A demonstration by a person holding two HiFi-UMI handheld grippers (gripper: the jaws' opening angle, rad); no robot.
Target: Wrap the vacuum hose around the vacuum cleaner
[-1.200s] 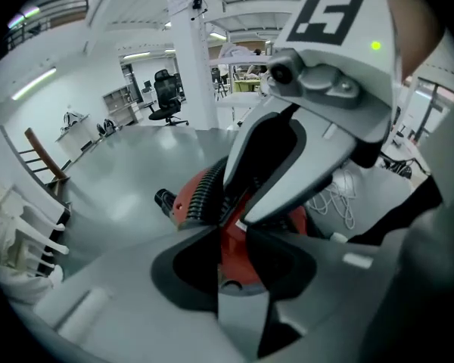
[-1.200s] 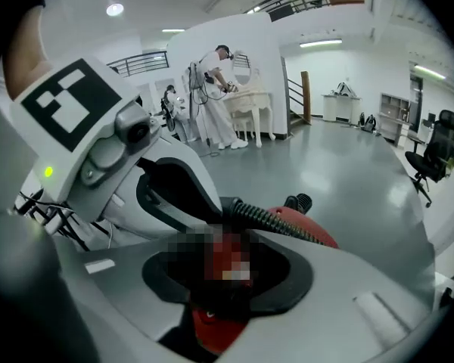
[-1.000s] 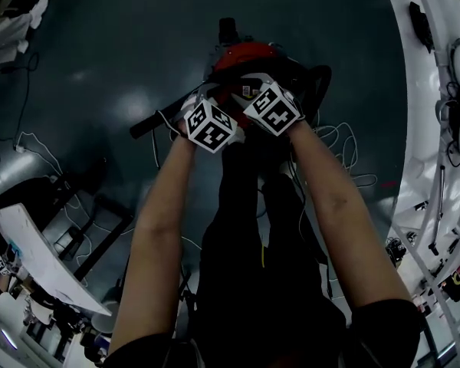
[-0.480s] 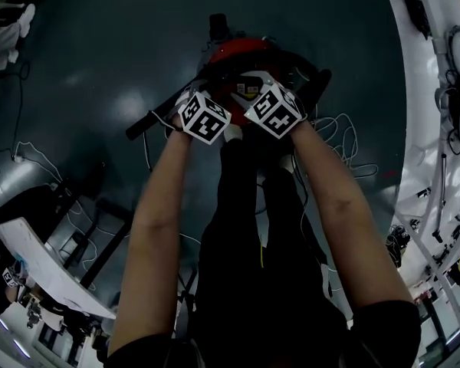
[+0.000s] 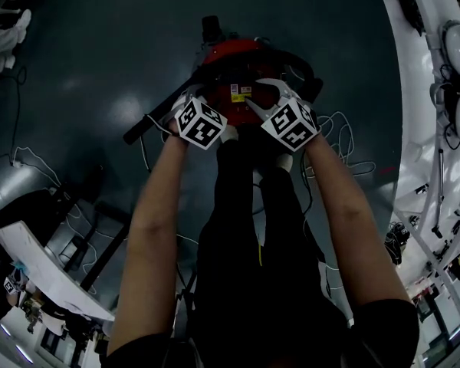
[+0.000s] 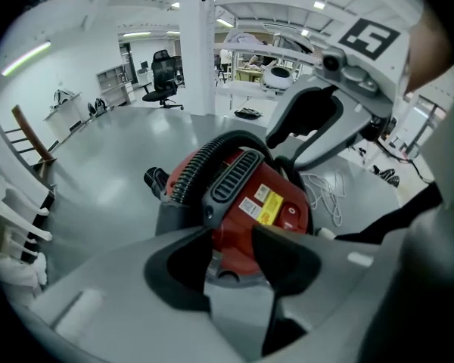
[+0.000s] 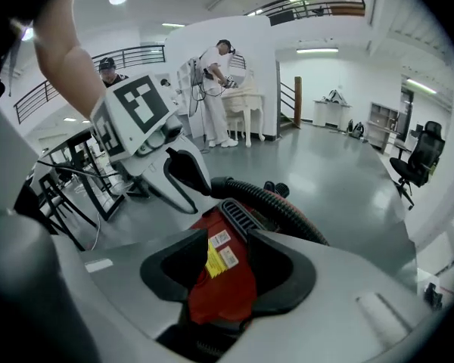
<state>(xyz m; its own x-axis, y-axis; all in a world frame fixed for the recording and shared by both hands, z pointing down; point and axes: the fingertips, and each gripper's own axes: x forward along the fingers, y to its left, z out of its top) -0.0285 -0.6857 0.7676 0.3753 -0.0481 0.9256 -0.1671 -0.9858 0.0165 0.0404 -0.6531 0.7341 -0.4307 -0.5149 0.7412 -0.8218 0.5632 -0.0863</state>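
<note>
The red vacuum cleaner (image 5: 241, 52) stands on the dark floor just ahead of the person's feet. A black ribbed hose (image 5: 295, 60) lies curved over its top and round its far side. My left gripper (image 5: 193, 96) hangs over the cleaner's left side and my right gripper (image 5: 259, 96) over its near right. In the left gripper view the left gripper (image 6: 231, 252) stands open above the red body (image 6: 268, 203), with the hose (image 6: 204, 165) beyond the jaws. In the right gripper view the right gripper (image 7: 216, 274) is open too, only the red body (image 7: 208, 221) showing in the gap, the hose (image 7: 280, 203) behind.
A black wand (image 5: 149, 121) lies slanted on the floor left of the cleaner. Loose white cable (image 5: 345, 140) loops on the floor at its right. A white bench (image 5: 422, 90) runs along the right side, and a table (image 5: 38, 259) stands at lower left. Two people (image 7: 212, 97) stand far off.
My right gripper has moved to the right, away from the left one, so the two marker cubes stand further apart. The left gripper has stayed nearly in place.
</note>
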